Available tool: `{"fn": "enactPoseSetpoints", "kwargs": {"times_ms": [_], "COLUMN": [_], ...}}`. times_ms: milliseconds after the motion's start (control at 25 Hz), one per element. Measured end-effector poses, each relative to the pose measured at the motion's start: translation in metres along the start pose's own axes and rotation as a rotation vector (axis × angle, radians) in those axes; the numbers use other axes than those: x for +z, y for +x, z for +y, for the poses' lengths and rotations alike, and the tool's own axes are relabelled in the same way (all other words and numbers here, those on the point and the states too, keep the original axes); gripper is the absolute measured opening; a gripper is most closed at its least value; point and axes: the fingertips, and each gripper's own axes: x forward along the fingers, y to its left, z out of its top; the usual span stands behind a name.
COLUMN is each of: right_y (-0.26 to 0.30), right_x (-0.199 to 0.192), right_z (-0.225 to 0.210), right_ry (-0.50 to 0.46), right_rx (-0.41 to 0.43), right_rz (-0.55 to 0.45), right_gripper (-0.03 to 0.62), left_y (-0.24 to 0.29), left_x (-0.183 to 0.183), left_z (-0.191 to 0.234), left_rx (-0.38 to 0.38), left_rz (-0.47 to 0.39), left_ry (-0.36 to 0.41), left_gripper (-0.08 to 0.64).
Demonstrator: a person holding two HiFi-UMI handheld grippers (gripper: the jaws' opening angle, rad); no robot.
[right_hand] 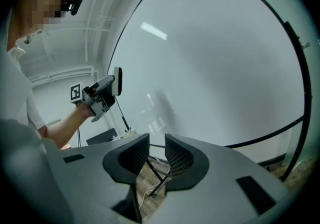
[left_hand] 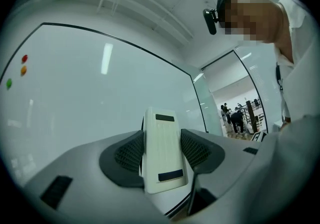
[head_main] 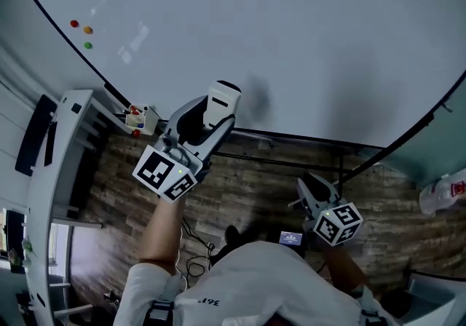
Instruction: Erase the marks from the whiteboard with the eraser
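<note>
The whiteboard [head_main: 291, 41] fills the upper head view; I make out no dark marks on it. My left gripper [head_main: 217, 119] is shut on a white eraser [head_main: 221, 101], held upright near the board's lower edge. In the left gripper view the eraser [left_hand: 162, 153] sits between both pads, pointing at the board [left_hand: 90, 98]. My right gripper [head_main: 314, 188] hangs lower right, away from the board. Its jaws [right_hand: 156, 155] stand nearly together with nothing between them. The right gripper view also catches the eraser [right_hand: 117, 81] in front of the board.
Red [head_main: 73, 24], orange [head_main: 88, 29] and green [head_main: 88, 45] magnets sit at the board's upper left. A small marker holder [head_main: 138, 118] hangs at its lower left edge. A white frame [head_main: 58, 157] stands left, the board's black stand bar [head_main: 291, 164] below, a white bag [head_main: 444, 190] right.
</note>
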Motion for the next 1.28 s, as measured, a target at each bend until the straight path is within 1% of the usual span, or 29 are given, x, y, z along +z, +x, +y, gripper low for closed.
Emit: {"fn": "enactPoseSetpoints", "kwargs": {"times_ms": [120, 320, 560, 920, 1280], "right_y": [0.005, 0.013, 0.027, 0.033, 0.034], "right_x": [0.002, 0.000, -0.008, -0.028, -0.045], "right_z": [0.007, 0.028, 0.075, 0.137, 0.177], "right_ry": [-0.010, -0.024, -0.031, -0.048, -0.066], "right_rx": [-0.001, -0.018, -0.033, -0.071, -0.089], "right_rz": [-0.004, -0.016, -0.035, -0.056, -0.071], "right_gripper": [0.112, 0.112, 0.112, 0.112, 0.112], "left_y": [-0.020, -0.062, -0.124, -0.202, -0.258], "left_x": [-0.004, -0.011, -0.026, -0.045, -0.061], "left_z": [0.004, 0.008, 0.015, 0.016, 0.013], "left_rx": [0.022, 0.036, 0.041, 0.019, 0.009], "left_rz": [-0.025, -0.058, -0.073, -0.088, -0.077], "left_ry": [-0.053, -0.125, -0.235, -0.372, -0.449], "left_gripper": [0.235, 0.235, 0.235, 0.235, 0.235]}}
